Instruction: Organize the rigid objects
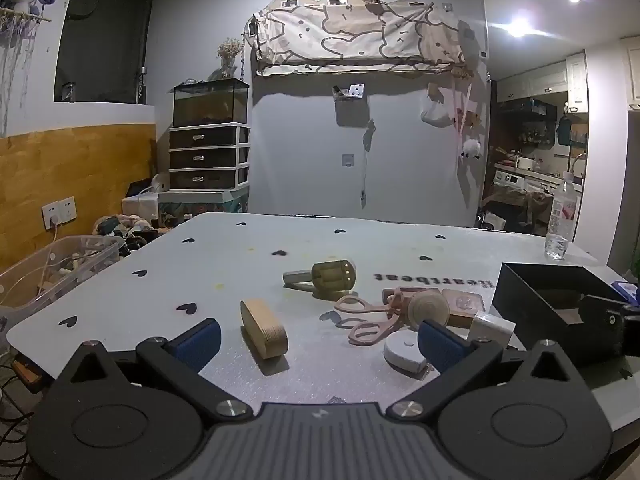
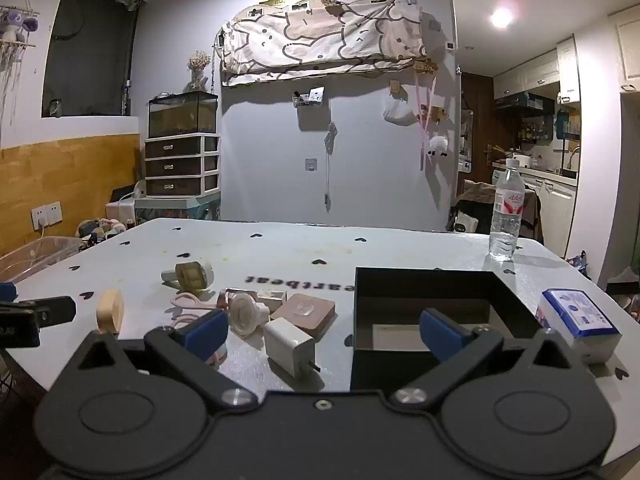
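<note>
Table [image 2: 400, 248] covered in a pale sheet with small black hearts, carrying every item; far half bare, giving the widest room for travel. Black box [image 2: 424, 284] standing open-topped near the front right edge, interior apparently empty: probably the receiving container for the loose items. Water bottle [image 2: 507, 212] upright at the far right corner, well apart from the work zone. Blue-and-white carton [image 2: 578, 316] just to the right of the box, close to the table edge, leaving little room on that side. Loose rigid pieces clustered left of the box: square brown block [image 2: 306, 314] lying flat, white charger [image 2: 289, 346] in front of it with prongs toward the box, round cream part [image 2: 244, 314] tipped on edge, pink looped tool [image 1: 368, 318] lying flat, olive frame piece [image 1: 334, 276] farther back, wooden oval block [image 1: 264, 334] standing on edge apart at the left. Cluster tightly packed, pieces touching or overlapping, so probably easiest to start at its outer pieces. Left gripper [image 1: 320, 340] fully released, holding nothing, hovering at the near edge with the wooden oval block ahead between its fingers. Right gripper [image 2: 324, 334] likewise released and empty, angled slightly down, straddling the charger and the box's near left corner. No item yet visible in the box; sorting judged not yet begun.
</note>
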Motion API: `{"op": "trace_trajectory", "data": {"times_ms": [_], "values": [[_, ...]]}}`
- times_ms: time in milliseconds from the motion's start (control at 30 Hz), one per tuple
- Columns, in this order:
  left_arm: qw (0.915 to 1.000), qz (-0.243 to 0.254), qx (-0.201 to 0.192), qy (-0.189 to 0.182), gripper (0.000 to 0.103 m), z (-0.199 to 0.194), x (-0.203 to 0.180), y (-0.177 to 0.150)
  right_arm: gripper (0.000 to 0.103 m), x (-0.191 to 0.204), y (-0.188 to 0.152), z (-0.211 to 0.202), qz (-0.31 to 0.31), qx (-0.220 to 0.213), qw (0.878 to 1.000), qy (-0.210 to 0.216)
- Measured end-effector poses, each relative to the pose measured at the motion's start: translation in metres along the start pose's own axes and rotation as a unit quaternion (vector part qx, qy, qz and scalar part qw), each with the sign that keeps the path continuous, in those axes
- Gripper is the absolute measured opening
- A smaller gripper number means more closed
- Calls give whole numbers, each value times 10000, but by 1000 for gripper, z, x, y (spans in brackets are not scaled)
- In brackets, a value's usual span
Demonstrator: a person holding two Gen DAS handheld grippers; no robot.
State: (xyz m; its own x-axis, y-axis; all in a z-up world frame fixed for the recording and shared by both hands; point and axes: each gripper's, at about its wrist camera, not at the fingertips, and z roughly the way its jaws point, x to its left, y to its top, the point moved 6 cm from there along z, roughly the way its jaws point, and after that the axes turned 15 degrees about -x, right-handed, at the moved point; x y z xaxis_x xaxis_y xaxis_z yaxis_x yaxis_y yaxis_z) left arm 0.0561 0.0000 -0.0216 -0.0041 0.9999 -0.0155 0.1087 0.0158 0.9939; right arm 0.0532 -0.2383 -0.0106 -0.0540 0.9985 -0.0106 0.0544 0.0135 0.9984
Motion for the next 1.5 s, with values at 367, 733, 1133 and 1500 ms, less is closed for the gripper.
{"op": "trace_trajectory", "data": {"times_ms": [367,733,1133,1500], "values": [[10000,40,0,7,103,0,0,0,103,0,0,0,16,10,10000,1],[10000,53,7,8,103,0,0,0,103,0,-1,1,12,23,10000,0],[10000,62,15,9,103,0,0,0,103,0,-2,1,12,31,10000,-2],[10000,68,17,10,103,0,0,0,103,-1,-3,2,12,33,10000,-2]]}}
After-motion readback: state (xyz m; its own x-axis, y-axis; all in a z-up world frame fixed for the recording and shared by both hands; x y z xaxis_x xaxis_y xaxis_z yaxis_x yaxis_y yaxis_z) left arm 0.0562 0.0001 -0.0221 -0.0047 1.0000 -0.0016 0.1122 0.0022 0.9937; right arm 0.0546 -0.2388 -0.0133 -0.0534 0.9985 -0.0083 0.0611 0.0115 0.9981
